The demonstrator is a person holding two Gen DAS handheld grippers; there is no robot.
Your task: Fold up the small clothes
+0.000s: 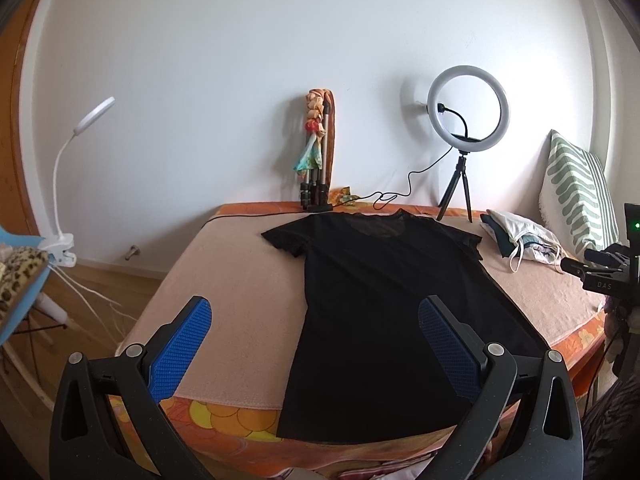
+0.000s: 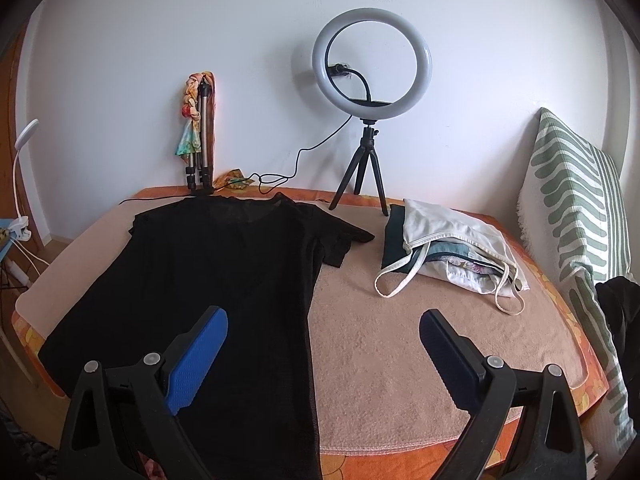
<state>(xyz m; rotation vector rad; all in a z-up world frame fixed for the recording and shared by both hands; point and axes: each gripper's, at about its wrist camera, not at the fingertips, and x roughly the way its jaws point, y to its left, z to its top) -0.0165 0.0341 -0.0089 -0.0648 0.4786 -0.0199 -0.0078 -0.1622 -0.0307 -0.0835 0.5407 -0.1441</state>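
A black T-shirt (image 1: 372, 300) lies flat on the beige towel (image 1: 248, 280) covering the bed, neck toward the wall, hem at the near edge. It also shows in the right wrist view (image 2: 192, 272). My left gripper (image 1: 316, 316) is open and empty, hovering above the shirt's lower left part. My right gripper (image 2: 324, 328) is open and empty, above the shirt's right edge and the towel (image 2: 400, 340). The right gripper's body (image 1: 608, 276) shows at the far right of the left wrist view.
A pile of folded clothes (image 2: 452, 252) lies at the back right by a striped pillow (image 2: 572, 208). A ring light on a tripod (image 2: 370, 80) and a folded tripod (image 2: 200, 136) stand at the wall. A clip lamp (image 1: 68, 184) stands left of the bed.
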